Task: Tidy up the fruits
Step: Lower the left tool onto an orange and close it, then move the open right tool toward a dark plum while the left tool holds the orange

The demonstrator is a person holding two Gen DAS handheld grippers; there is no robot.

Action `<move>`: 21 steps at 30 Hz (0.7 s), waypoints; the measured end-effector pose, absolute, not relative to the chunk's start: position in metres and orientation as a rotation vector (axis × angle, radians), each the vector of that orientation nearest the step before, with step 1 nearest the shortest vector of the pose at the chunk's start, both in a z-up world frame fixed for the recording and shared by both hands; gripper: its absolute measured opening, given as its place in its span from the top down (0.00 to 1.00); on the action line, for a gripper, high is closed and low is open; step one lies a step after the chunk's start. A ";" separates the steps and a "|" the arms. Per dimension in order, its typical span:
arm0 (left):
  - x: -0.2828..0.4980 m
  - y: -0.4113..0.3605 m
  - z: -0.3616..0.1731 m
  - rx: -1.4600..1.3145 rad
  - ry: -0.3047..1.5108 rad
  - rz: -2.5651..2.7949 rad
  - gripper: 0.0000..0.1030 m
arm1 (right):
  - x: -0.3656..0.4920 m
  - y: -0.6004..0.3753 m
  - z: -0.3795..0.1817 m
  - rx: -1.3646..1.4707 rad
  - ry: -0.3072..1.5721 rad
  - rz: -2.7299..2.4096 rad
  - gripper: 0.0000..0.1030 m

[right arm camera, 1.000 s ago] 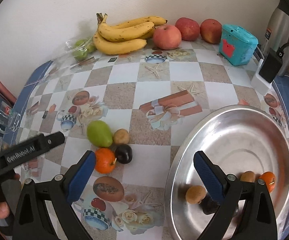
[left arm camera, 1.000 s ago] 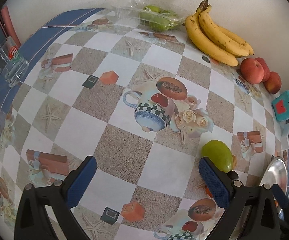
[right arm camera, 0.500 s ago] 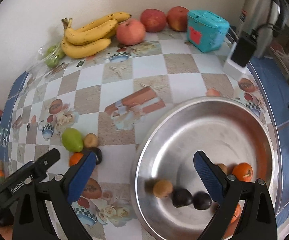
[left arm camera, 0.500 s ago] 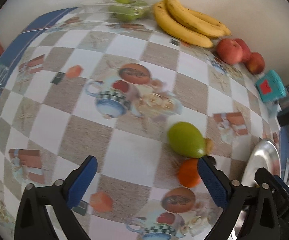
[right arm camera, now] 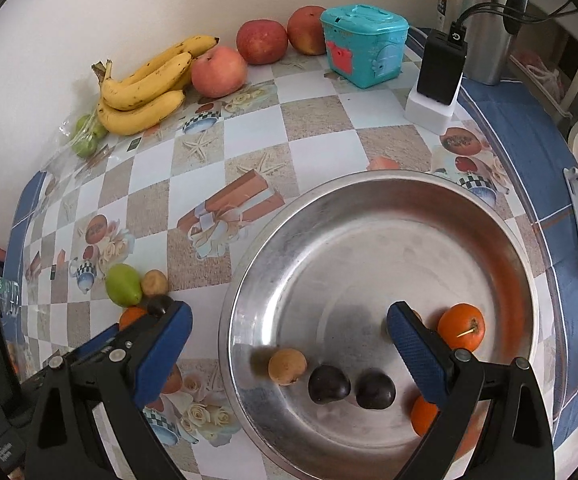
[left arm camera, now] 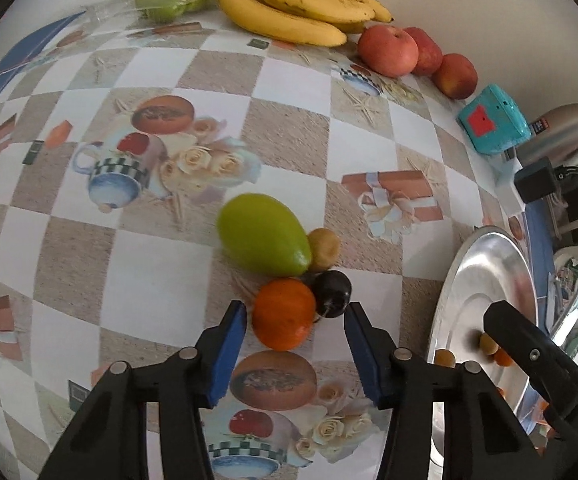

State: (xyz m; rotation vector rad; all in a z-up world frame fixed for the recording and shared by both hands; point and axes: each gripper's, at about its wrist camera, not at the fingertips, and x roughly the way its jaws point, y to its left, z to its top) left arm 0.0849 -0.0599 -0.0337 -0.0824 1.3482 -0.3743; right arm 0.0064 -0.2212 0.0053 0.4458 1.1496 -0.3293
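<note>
Left wrist view: left gripper spread moderately wide, blue pads flanking but not touching an orange lying just ahead at 12 o'clock; nothing held. Packed against that orange, a dark plum at 1 o'clock, a green mango directly beyond, and a small brownish fruit touching the mango's right end. Steel basin at 3 o'clock, with part of the right gripper's black body over its near rim. Untouched along the wall at 12 to 1 o'clock: bananas, three apples, a teal box; bagged green fruit at 11 o'clock.

Right wrist view: right gripper hung wide apart over the basin, empty. Inside the basin, a tan fruit, two dark plums, and oranges at 3 to 4 o'clock, one partly hidden behind a finger. Mango cluster at 9 o'clock on the tablecloth, well apart from the bananas.

Judged partway done: several small fruits already gathered in the basin, four left in the cluster, the orange likely next; unclear whether the wall fruit counts.
</note>
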 end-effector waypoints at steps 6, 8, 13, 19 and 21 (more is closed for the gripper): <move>0.085 -0.058 -0.033 -0.075 1.345 -0.357 0.59 | 0.008 -0.218 0.005 0.438 1.157 -0.316 0.05; 0.086 -0.055 -0.034 -0.084 1.346 -0.357 0.62 | 0.008 -0.217 0.004 0.436 1.159 -0.314 0.05; 0.085 -0.052 -0.031 -0.086 1.342 -0.354 0.65 | 0.009 -0.217 0.004 0.435 1.160 -0.314 0.05; 0.085 -0.048 -0.024 -0.102 1.328 -0.360 0.66 | 0.008 -0.217 0.003 0.437 1.156 -0.314 0.05; 0.085 -0.045 -0.020 -0.115 1.321 -0.358 0.66 | 0.008 -0.216 0.003 0.434 1.156 -0.310 0.05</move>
